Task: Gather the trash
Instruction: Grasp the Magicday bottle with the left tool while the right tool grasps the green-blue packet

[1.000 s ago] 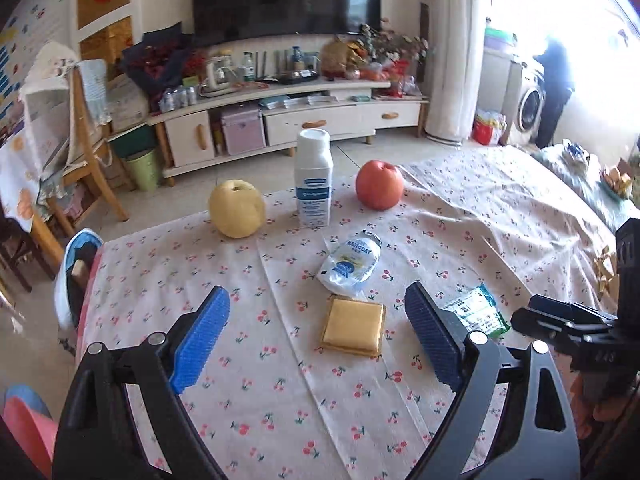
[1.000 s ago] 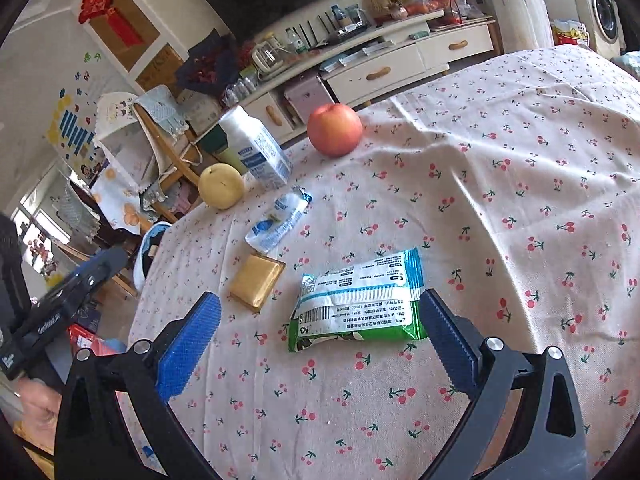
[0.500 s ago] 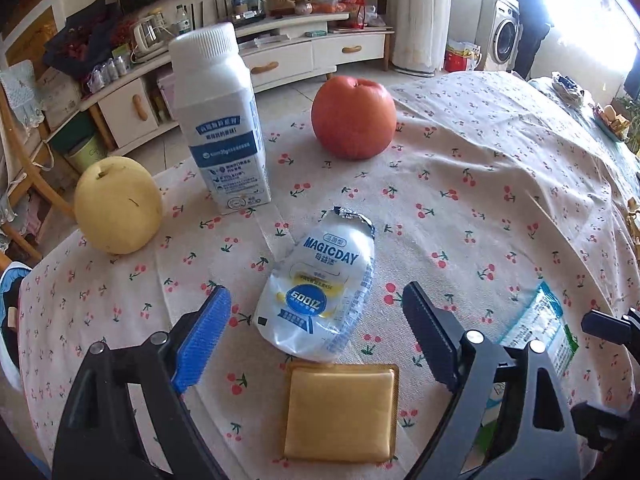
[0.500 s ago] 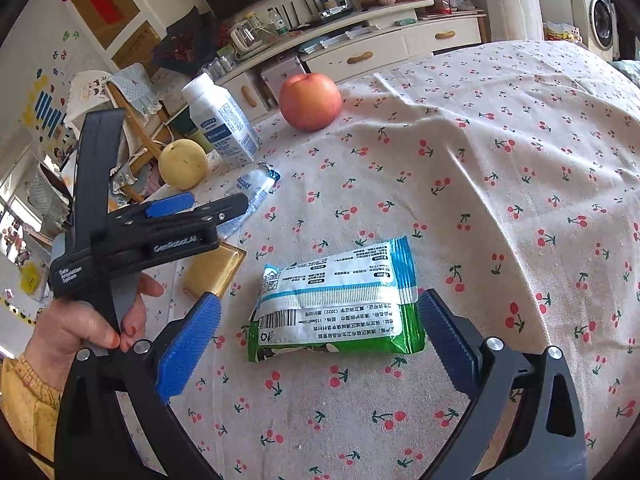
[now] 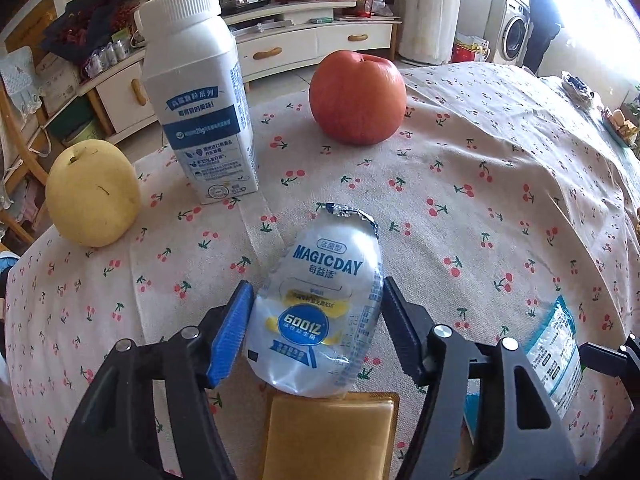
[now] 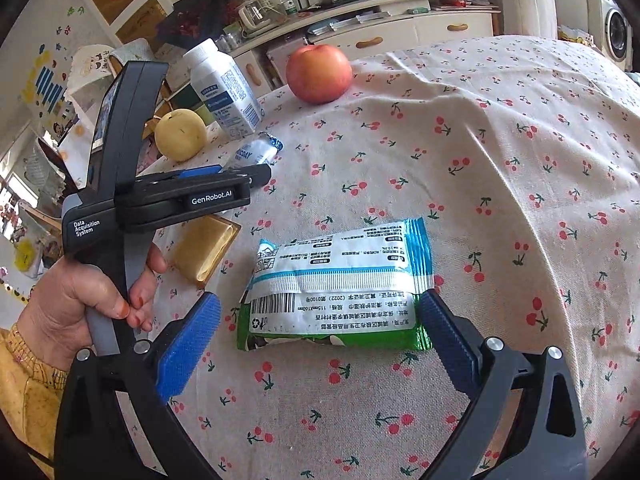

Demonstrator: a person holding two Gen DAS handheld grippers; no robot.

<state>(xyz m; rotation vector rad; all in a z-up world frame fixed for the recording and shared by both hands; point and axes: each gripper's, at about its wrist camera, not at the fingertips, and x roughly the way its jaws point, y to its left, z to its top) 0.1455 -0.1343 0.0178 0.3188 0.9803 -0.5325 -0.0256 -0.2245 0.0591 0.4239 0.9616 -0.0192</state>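
Observation:
A crumpled white and blue MAGICDAY pouch lies on the cherry-print tablecloth. My left gripper straddles the pouch, its blue pads against or nearly against both sides. The pouch also shows in the right wrist view beyond the left gripper. A green and white wrapper lies flat in front of my right gripper, which is open with its pads either side of the wrapper's near edge. A yellow square packet lies under the left gripper.
A white milk bottle stands upright at the far side. A red apple sits right of it and a yellow pear left, near the table edge. The wrapper also shows at the right edge of the left wrist view.
My left gripper moved forward over the pouch and narrowed from wide open to around its sides. My right gripper moved closer to the wrapper and stayed open.

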